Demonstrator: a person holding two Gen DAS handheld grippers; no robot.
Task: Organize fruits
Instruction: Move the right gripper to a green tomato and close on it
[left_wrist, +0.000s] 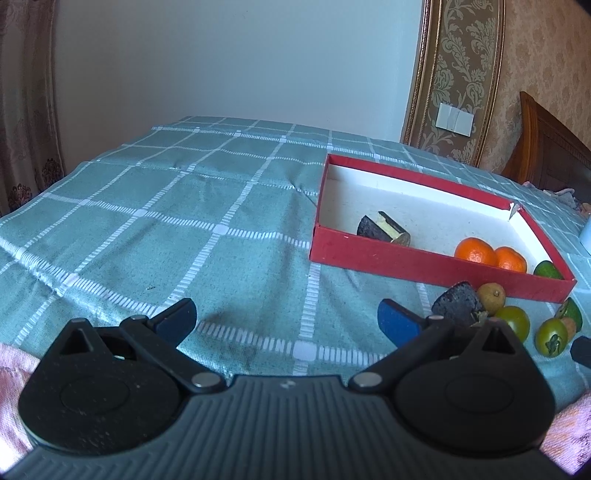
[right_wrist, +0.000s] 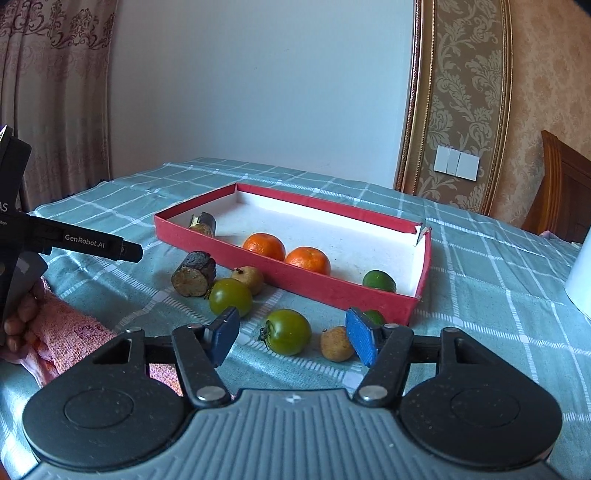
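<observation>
Green tomato (right_wrist: 289, 331) at lower centre sits between the spread, empty right gripper (right_wrist: 293, 338), awaiting pinch, then red box (right_wrist: 288, 275)

We see a shallow red box (right_wrist: 284, 275) with a white floor lying flat; inside it rest two oranges (right_wrist: 264, 245) touching side by side, a green lime (right_wrist: 379, 280) near its corner, and a dark cut stub (right_wrist: 204, 223) at the far end; outside, just beside its front wall, lie two green tomatoes (right_wrist: 288, 331), two tan longans (right_wrist: 335, 344) and another dark stub (right_wrist: 194, 274).
</observation>
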